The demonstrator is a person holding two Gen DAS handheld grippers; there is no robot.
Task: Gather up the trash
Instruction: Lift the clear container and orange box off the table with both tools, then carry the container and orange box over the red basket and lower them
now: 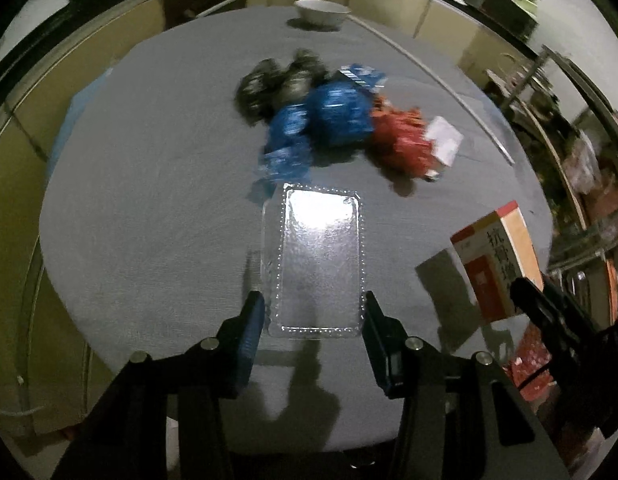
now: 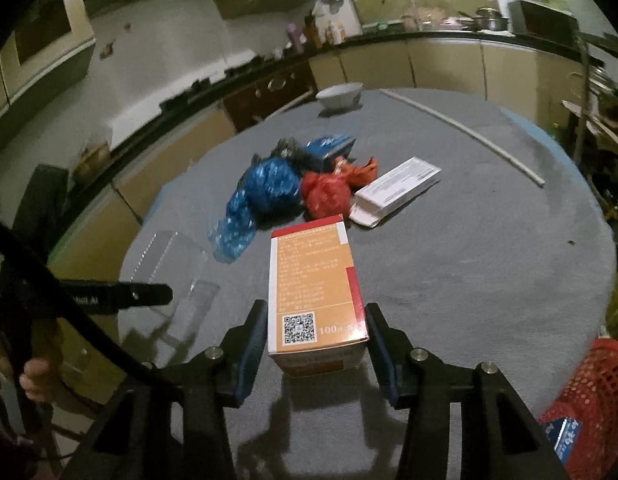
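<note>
Where a grey round table (image 2: 489,264) fills a dim kitchen, trash lies mid-table
Left gripper (image 1: 315,312) clamps a clear tray (image 1: 321,260); right gripper (image 2: 317,320) clamps an orange box (image 2: 315,280); only its view shows a red basket (image 2: 593,392)

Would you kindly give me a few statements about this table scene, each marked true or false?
1. The right tool holds an orange and white box. True.
2. The left tool grips a blue bag. False: a clear plastic tray sits between its fingers, and the blue bag lies further off on the table.
3. A white bowl stands at the far edge of the grey table. True.
4. The red bag lies inside the bowl. False: it lies on the table beside the blue bag.
</note>
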